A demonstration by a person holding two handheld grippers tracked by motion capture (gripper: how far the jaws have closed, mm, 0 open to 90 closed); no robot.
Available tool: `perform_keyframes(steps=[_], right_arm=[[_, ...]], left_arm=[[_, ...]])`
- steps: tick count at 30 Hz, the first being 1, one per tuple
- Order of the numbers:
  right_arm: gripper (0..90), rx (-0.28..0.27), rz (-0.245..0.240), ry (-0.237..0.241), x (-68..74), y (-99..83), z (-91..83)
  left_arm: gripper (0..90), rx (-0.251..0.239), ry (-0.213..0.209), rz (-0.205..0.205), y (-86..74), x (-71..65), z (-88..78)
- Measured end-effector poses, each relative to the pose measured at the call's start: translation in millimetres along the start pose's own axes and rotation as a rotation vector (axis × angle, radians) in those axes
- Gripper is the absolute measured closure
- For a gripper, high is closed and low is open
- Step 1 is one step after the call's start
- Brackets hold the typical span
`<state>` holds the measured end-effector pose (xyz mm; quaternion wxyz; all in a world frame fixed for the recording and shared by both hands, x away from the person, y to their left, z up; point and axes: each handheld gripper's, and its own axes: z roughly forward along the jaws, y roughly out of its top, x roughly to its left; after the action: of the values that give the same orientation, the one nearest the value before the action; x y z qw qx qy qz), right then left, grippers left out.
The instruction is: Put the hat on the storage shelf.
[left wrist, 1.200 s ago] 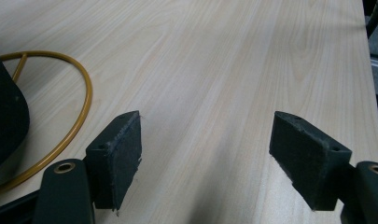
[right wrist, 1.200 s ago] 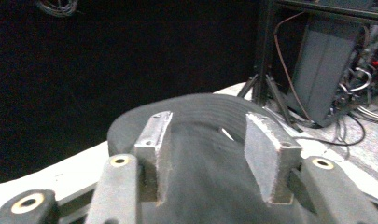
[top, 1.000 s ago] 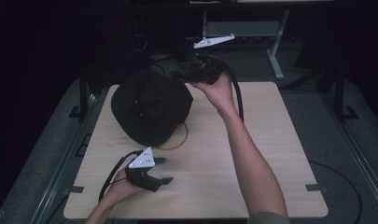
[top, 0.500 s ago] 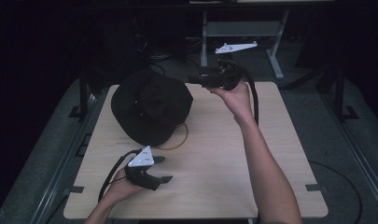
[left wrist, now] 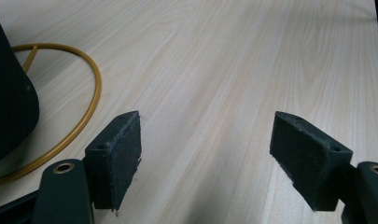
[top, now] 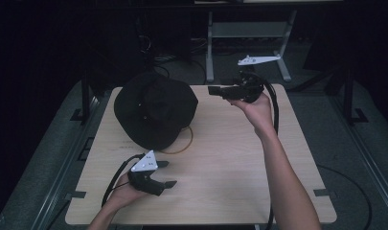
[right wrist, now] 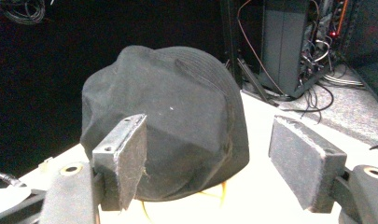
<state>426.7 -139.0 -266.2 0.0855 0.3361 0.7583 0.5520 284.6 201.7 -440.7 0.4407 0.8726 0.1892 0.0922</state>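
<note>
A black brimmed hat (top: 155, 108) lies crown up at the back left of the light wooden table (top: 220, 158), over a yellow ring (top: 186, 143). My right gripper (top: 213, 90) hangs just right of the hat, its open jaws pointing at it. They have just been opening and nothing is between them. In the right gripper view the hat (right wrist: 168, 116) stands beyond the right gripper (right wrist: 207, 163). My left gripper (top: 166, 174) rests open near the front left edge. In the left gripper view, bare table lies between the jaws of the left gripper (left wrist: 205, 158), with the ring (left wrist: 86, 107) and the hat's edge (left wrist: 9, 107) at left.
A grey metal stand (top: 211, 52) and cables sit on the dark floor behind the table. Equipment racks with wiring (right wrist: 289, 42) show past the hat. Black cables trail from both grippers across the tabletop. Bare wood spreads over the table's middle and right.
My right gripper has pulled back to the right, away from the hat's brim, and its jaws stand wider. The left gripper and the hat have stayed put.
</note>
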Motion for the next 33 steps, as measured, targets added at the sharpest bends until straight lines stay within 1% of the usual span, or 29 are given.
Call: perform_keyframes(steps=[2,6,10,12,13,15,17,19,21,27,29,33], right_arm=[[26.3,0.01,0.01,-0.004,-2.1,-3.3,-4.0],[26.4,0.004,0.015,-0.01,-3.8,-6.9,-8.8],[26.3,0.002,0.021,-0.02,-6.2,-14.7,-15.9],[24.8,0.012,0.025,-0.026,-7.4,-17.6,-18.6],[24.8,0.003,0.024,-0.033,-7.6,-19.5,-20.3],[24.2,0.005,0.028,-0.035,-8.3,-22.2,-23.0],[24.1,0.006,0.03,-0.046,-9.8,-26.6,-26.6],[23.4,0.012,0.04,-0.046,-11.3,-29.4,-29.5],[23.4,0.007,0.043,-0.053,-12.1,-32.8,-33.7],[23.4,0.006,0.055,-0.067,-15.0,-42.4,-44.2],[23.4,0.006,0.059,-0.07,-16.3,-46.1,-47.1],[23.1,0.008,0.069,-0.077,-18.2,-53.7,-52.7]], left_arm=[[24.4,0.002,0.001,-0.003,-0.5,0.4,0.0],[24.4,-0.002,0.001,-0.003,-0.5,0.9,-0.5],[24.5,-0.001,0.001,-0.006,-0.8,1.1,-0.2],[24.4,-0.001,-0.001,-0.008,-0.8,1.4,-0.3],[24.4,-0.002,-0.001,-0.009,-0.8,1.5,-0.1],[24.4,0.002,-0.002,-0.002,-0.7,1.4,-0.1],[24.4,0.001,-0.001,-0.004,-0.9,1.0,0.8],[24.3,0.004,-0.001,-0.004,-1.0,1.1,0.9],[24.3,0.006,-0.001,-0.001,-1.0,1.2,0.7],[24.3,0.007,0.001,-0.007,-1.2,1.4,-0.1],[24.3,0.0,0.0,-0.017,-1.2,0.7,0.1],[24.3,0.004,0.002,-0.014,-1.6,1.4,-0.6]])
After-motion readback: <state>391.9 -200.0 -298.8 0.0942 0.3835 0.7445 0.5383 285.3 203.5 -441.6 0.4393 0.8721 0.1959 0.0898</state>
